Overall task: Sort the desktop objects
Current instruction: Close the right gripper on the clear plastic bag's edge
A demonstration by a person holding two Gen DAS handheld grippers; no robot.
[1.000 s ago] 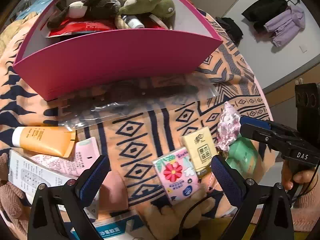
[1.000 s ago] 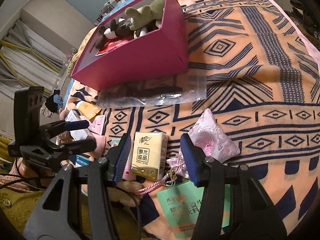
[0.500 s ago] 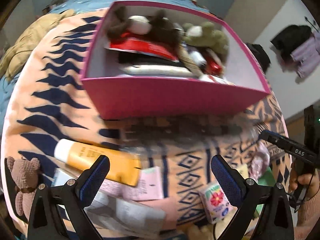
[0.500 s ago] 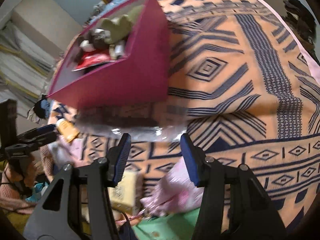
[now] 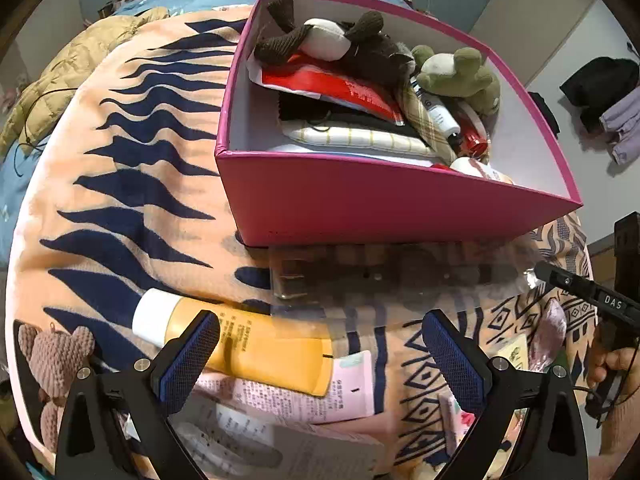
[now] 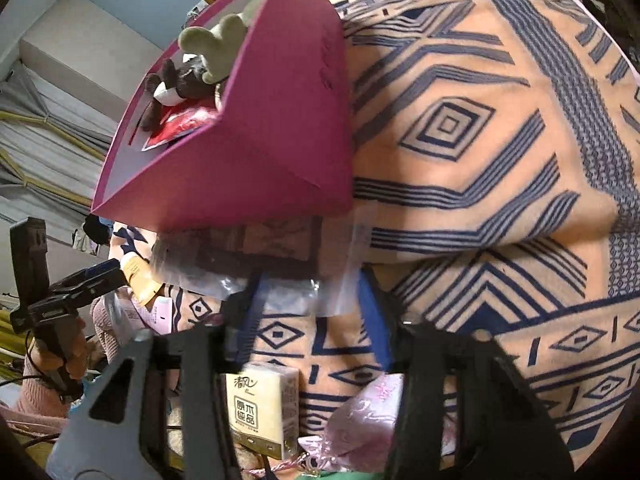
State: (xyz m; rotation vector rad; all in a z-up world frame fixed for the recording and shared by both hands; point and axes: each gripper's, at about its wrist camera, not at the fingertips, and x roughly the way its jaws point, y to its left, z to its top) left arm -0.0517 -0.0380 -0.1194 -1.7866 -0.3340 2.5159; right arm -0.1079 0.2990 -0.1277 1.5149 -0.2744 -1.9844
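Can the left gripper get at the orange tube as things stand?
Probably yes. The left gripper is open and hangs right over the orange tube, which lies on top of the pink sachet with nothing covering it; only the clear bag's edge comes near its flat end.

Soft, even indoor light fills both fisheye views — shadows are faint. Edges bow and fall to black corners. The right wrist view is smeared: the right gripper (image 6: 312,320), jaws closing, blurs most. A clear plastic bag (image 5: 400,284) shows pale glare — its contents look hazy.
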